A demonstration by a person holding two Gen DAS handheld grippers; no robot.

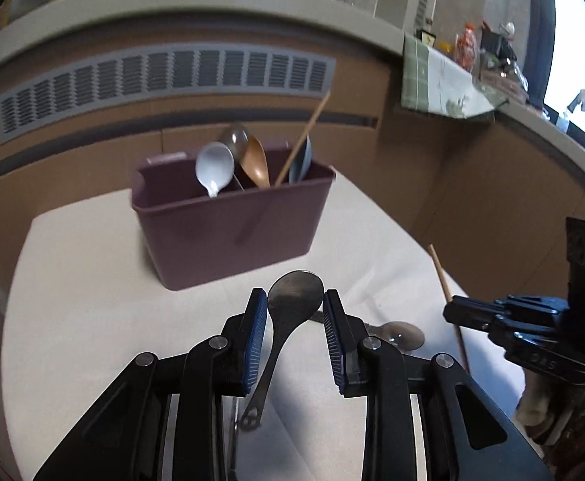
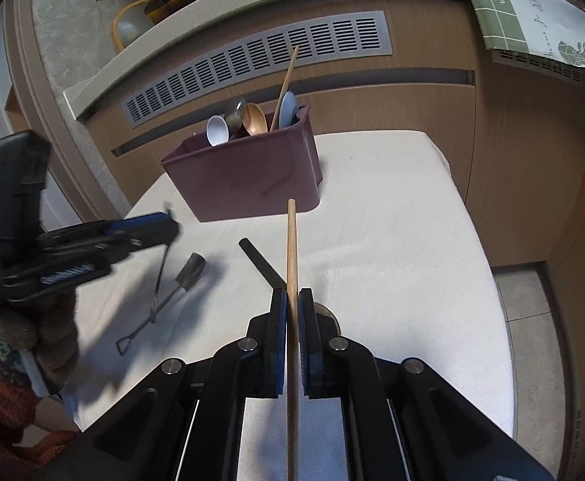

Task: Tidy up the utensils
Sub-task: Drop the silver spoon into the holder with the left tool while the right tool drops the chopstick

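Left wrist view shows the left gripper [image 1: 295, 304] about half spread, its blue ribbed pads pressing both edges of the bowl of a dark metal spoon [image 1: 292, 300], whose thin handle hangs down between the black fingers above the table. Right wrist view shows the right gripper [image 2: 292, 312] closed almost fully on a slim wooden chopstick [image 2: 291, 248] that runs straight out past its tips. A plum-coloured plastic caddy [image 1: 232, 224] stands at the far end of the white cloth-covered table [image 2: 392, 240]; it holds a white spoon [image 1: 212, 168], a brown wooden spoon [image 1: 257, 160], a shiny metal spoon [image 1: 234, 138], a pale blue spoon [image 1: 302, 164] and another chopstick [image 1: 304, 138] leaning upright. On the cloth lie a black flat stick [image 2: 258, 260] and a dark wire-handled utensil [image 2: 160, 292]. Behind the table runs a brown panelled wall with a grey slotted vent [image 1: 164, 76] under a pale stone counter.
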